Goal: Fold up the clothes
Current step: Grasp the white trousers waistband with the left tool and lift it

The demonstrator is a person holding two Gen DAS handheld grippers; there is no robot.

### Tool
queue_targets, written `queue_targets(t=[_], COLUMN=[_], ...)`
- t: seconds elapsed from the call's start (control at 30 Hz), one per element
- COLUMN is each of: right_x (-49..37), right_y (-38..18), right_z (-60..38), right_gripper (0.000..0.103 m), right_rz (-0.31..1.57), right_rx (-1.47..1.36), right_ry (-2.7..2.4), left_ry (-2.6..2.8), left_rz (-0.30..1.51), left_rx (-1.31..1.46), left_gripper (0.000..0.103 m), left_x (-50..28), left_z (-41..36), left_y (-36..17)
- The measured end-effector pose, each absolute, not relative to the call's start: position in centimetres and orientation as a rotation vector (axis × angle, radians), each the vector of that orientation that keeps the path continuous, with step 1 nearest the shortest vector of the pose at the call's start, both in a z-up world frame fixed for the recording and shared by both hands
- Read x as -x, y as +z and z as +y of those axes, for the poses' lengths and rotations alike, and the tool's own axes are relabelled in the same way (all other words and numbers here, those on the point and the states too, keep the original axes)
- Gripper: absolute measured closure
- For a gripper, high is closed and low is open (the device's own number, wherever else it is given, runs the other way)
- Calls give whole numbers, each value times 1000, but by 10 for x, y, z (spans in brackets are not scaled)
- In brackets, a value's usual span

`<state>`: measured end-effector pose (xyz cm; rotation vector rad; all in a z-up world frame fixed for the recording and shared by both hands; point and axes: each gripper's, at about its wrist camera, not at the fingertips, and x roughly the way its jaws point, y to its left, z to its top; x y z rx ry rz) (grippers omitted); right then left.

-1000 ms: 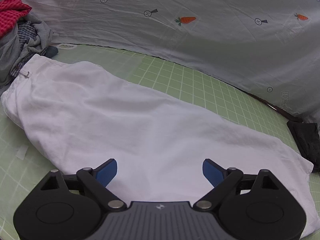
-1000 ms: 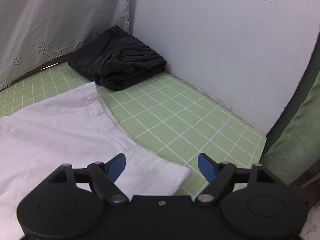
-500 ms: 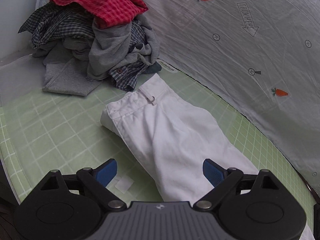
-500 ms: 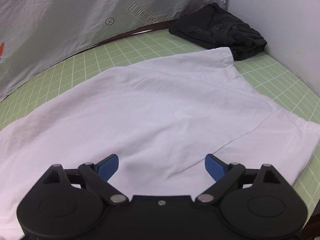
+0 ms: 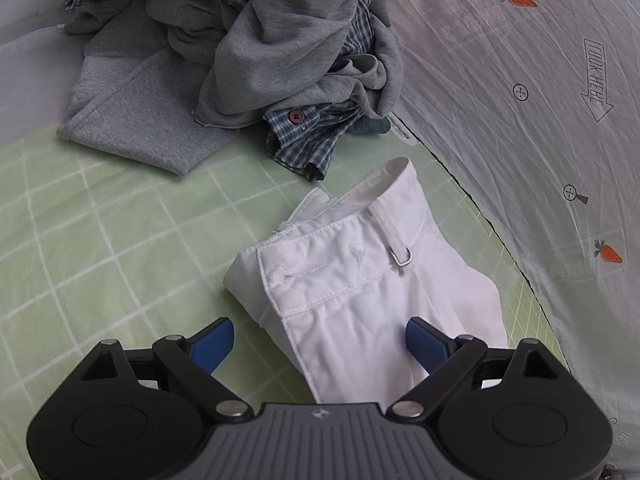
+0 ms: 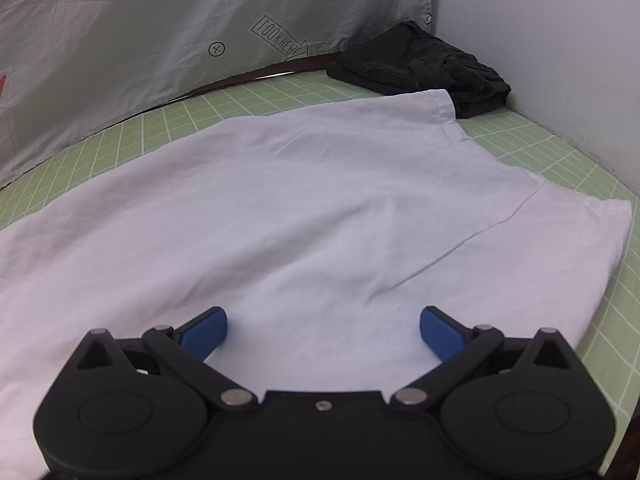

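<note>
White trousers lie flat on the green grid mat. Their waistband end (image 5: 344, 256), with a belt loop and a metal ring, is in the left wrist view just ahead of my left gripper (image 5: 320, 340), which is open and empty above it. The leg end (image 6: 320, 216) fills the right wrist view, its hem at the right. My right gripper (image 6: 324, 330) is open and empty over the leg fabric.
A heap of unfolded clothes (image 5: 256, 52), grey, plaid and red, lies beyond the waistband. A folded dark garment (image 6: 424, 68) sits in the far corner by the white wall (image 6: 560, 40). A grey carrot-print sheet (image 6: 160, 40) hangs along the mat's back edge.
My left gripper has moved along the trousers to the waistband end and closer to it. My right gripper has swung from the hem corner to over the leg fabric. Both stayed open.
</note>
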<state>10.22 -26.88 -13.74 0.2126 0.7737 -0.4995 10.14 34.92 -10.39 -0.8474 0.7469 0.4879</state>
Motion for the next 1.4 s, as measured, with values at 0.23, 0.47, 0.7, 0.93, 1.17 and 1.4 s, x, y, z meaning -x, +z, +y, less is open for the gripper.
queue_targets(t=[0.23, 0.47, 0.7, 0.93, 1.17, 1.4], right_x=[-104, -106, -105, -103, -100, -97], right_y=[-137, -136, -137, -138, -140, -141], right_z=[-267, -267, -266, -264, -262, -260], right_gripper=[0, 0, 0, 0, 0, 0], right_rz=[784, 794, 786, 767, 742, 716], right_rx=[-227, -238, -233, -226, -220, -213], right_ry=[-526, -544, -543, -543, -546, -549], left_ry=[402, 375, 384, 383, 263, 42], left_rz=[695, 627, 657, 654, 569, 478], left_rx=[985, 1023, 1041, 958, 777, 575], left_gripper=[10, 6, 5, 37, 73, 76], left_x=[-95, -90, -99, -116, -118, -137], left_z=[357, 348, 336, 332, 314, 258], left_y=[-113, -109, -127, -125, -89, -34])
